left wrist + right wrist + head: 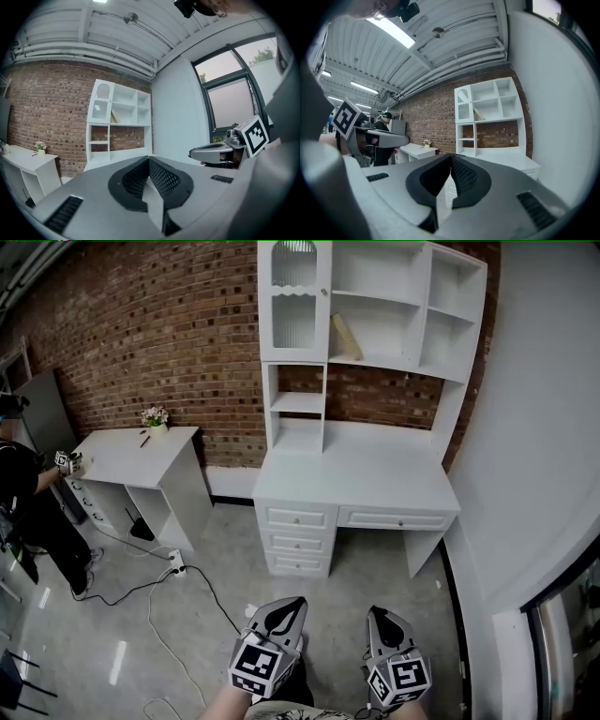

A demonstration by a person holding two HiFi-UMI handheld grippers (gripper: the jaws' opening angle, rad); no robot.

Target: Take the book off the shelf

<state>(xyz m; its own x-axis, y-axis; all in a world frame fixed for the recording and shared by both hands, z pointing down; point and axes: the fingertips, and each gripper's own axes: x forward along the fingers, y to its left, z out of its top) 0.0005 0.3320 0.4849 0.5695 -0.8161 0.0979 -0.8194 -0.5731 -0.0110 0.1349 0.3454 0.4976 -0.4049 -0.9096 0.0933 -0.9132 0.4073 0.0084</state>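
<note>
Just starting — left gripper [296, 604] and right gripper [380, 613] empty, fingers [166, 180] pressed together. Book [345, 336] leans on the shelf [375, 360] at twelve o'clock — step closer next.

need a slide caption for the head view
Left gripper and right gripper shut, far from the book leaning on the shelf.

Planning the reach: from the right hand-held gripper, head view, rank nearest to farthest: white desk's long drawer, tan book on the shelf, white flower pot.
1. White desk's long drawer, straight ahead.
2. Tan book, leaning on the upper shelf behind.
3. Small white flower pot, far left on the side table.
</note>
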